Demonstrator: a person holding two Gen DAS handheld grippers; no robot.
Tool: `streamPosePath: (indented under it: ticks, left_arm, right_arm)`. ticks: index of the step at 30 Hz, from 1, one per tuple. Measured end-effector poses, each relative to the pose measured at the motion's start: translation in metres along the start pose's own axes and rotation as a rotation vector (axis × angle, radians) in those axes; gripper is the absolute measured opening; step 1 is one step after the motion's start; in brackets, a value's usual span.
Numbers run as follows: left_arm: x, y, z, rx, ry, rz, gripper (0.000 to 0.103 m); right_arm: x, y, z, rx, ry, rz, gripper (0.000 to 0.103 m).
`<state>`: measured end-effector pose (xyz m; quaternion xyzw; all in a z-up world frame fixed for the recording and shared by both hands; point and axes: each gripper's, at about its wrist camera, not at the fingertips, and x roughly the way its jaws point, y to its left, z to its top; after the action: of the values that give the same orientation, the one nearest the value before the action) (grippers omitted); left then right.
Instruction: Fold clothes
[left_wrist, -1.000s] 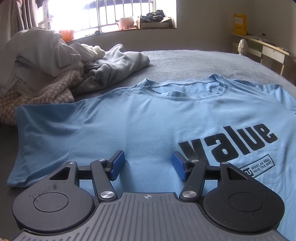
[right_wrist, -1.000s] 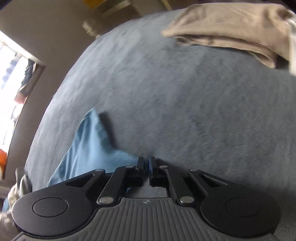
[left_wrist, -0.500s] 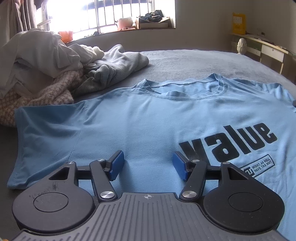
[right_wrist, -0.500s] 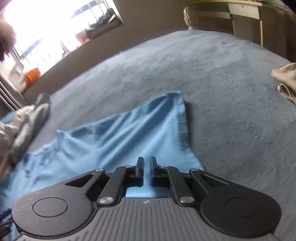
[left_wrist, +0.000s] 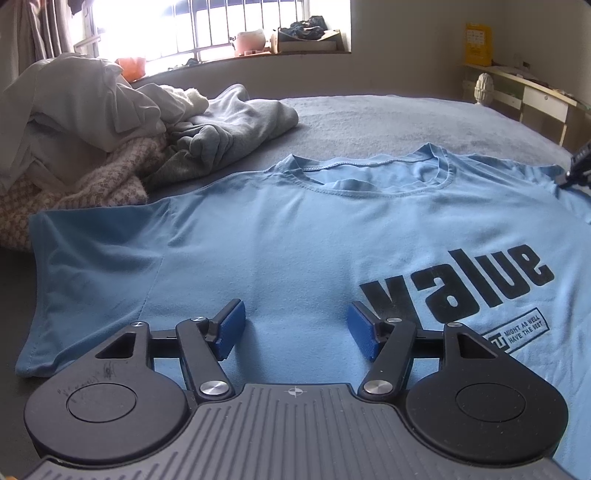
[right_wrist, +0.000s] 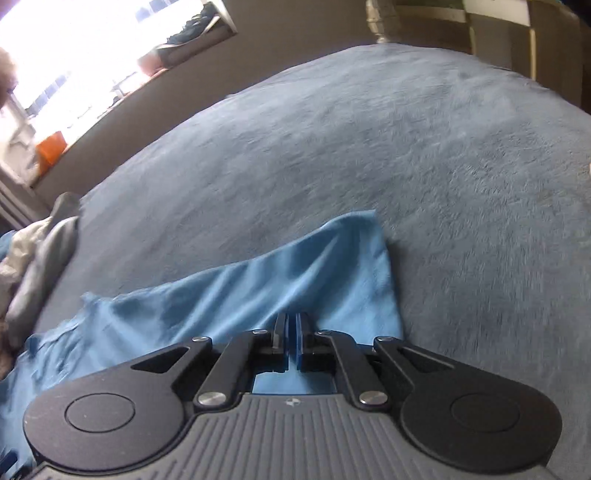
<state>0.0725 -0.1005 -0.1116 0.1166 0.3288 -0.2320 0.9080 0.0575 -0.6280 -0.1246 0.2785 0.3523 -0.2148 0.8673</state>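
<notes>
Blue T-shirt (left_wrist: 280, 236) spread flat, print up, on grey bed (left_wrist: 369, 118); right gripper (right_wrist: 291, 328) jaws clamped on sleeve (right_wrist: 332, 266) at shirt's far edge; left gripper (left_wrist: 295, 328) low over chest, jaws opening, nothing between them; best to draw sleeve across evenly, keeping fabric taut, collar undisturbed.

One blue T-shirt (left_wrist: 295, 236), one heap of clothes (left_wrist: 122, 136), two tools: left tool (left_wrist: 295, 326), right tool (right_wrist: 292, 325).
</notes>
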Motion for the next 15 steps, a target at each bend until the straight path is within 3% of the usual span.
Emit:
streamPosePath:
  ticks: [2,3,5,7,9,10,12,15]
  left_arm:
    - [0.001,0.001,0.001,-0.006,0.003,0.0,0.064]
    - [0.001,0.001,0.001,-0.009,0.005,0.0,0.064]
    - [0.001,0.001,0.002,-0.013,0.01,-0.001,0.064]
    - [0.002,0.002,0.003,-0.015,0.013,-0.002,0.065]
    - [0.002,0.002,0.003,-0.02,0.014,-0.001,0.066]
    - [0.002,0.002,0.002,-0.021,0.013,0.0,0.066]
    - [0.002,0.002,0.001,-0.015,0.006,0.0,0.066]
    - [0.002,0.004,0.001,-0.012,0.004,-0.007,0.067]
  right_arm:
    - [0.0,-0.023,0.017,0.133,-0.076,-0.111,0.001]
    - [-0.004,-0.027,0.021,0.161,-0.09,-0.102,0.003]
    - [-0.013,-0.032,0.028,0.198,-0.111,-0.061,0.003]
    - [-0.02,-0.015,0.024,0.156,-0.074,0.05,0.004]
    - [-0.009,0.007,0.017,0.104,0.041,0.173,0.005]
    - [0.002,0.018,0.016,0.086,0.092,0.185,0.006]
    - [0.02,0.025,0.019,0.066,0.079,0.073,0.003]
    - [0.013,0.022,0.028,0.223,-0.044,-0.036,0.006]
